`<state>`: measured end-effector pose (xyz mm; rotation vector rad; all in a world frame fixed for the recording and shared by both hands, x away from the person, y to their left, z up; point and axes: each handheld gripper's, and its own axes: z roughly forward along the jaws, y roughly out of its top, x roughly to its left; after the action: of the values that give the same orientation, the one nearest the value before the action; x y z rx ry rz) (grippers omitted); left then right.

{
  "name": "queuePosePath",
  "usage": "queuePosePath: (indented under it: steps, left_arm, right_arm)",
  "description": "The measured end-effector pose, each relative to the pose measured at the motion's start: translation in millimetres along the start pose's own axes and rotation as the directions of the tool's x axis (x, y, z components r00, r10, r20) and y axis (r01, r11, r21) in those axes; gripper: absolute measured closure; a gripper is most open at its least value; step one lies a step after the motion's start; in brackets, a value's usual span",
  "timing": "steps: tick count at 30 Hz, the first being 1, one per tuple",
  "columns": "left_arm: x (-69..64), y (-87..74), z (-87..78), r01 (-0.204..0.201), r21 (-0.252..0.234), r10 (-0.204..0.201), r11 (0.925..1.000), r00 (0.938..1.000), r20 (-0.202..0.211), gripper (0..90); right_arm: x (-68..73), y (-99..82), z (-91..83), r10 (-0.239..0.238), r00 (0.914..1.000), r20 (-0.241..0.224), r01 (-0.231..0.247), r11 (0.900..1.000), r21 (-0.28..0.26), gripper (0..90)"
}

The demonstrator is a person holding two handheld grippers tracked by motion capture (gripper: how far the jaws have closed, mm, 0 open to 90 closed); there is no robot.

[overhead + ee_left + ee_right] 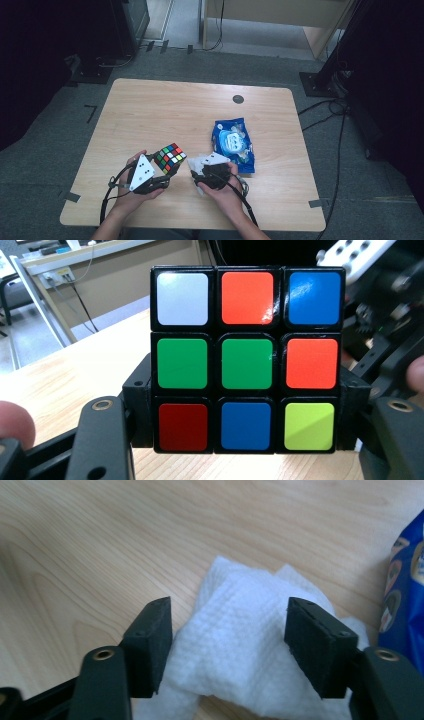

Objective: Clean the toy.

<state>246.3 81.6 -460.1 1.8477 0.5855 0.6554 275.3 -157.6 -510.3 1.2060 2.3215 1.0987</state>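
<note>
In the high view, the left gripper (159, 172) holds a scrambled Rubik's cube (169, 158) lifted off the wooden table (165, 107), while the right gripper (202, 172) points down at a crumpled white paper towel (201, 161) lying just beside a blue snack bag (234, 143).

In the left gripper view, the cube (247, 360) sits clamped between the two black jaws, which press on its lower side edges; a face of mixed colours looks at the camera.

In the right gripper view, the right gripper (227, 640) has its jaws apart, straddling the paper towel (240, 650) on the table without pressing it; the bag (404, 605) shows at the right edge.

The step in hand looks like picking up the towel, probably to wipe the cube. Next, the jaws need to sink a little and close on the raised fold, gathering enough paper to lift it clear.
</note>
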Motion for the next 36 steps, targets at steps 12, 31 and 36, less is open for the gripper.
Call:
queuePosePath:
  steps: [12,31,36]
  left_arm:
    - [-1.8,-0.3,0.5,0.003,-0.006,-0.002,1.0000,0.9998,0.019,34.1]
    - [-35.9,6.6,9.1,-0.091,-0.009,0.091,0.9958,0.9924,0.083,34.1]
    - [-37.2,6.6,7.3,-0.104,-0.027,0.106,0.9942,0.9895,0.098,34.2]
  right_arm:
    - [-7.8,2.4,-15.1,0.025,0.9987,-0.044,-0.028,0.9982,-0.054,86.3]
    - [48.3,45.1,-100.8,-0.141,0.9674,-0.210,0.042,0.9084,-0.416,86.4]
    - [38.1,43.5,-98.5,-0.089,0.9687,-0.232,-0.017,0.9066,-0.422,86.3]
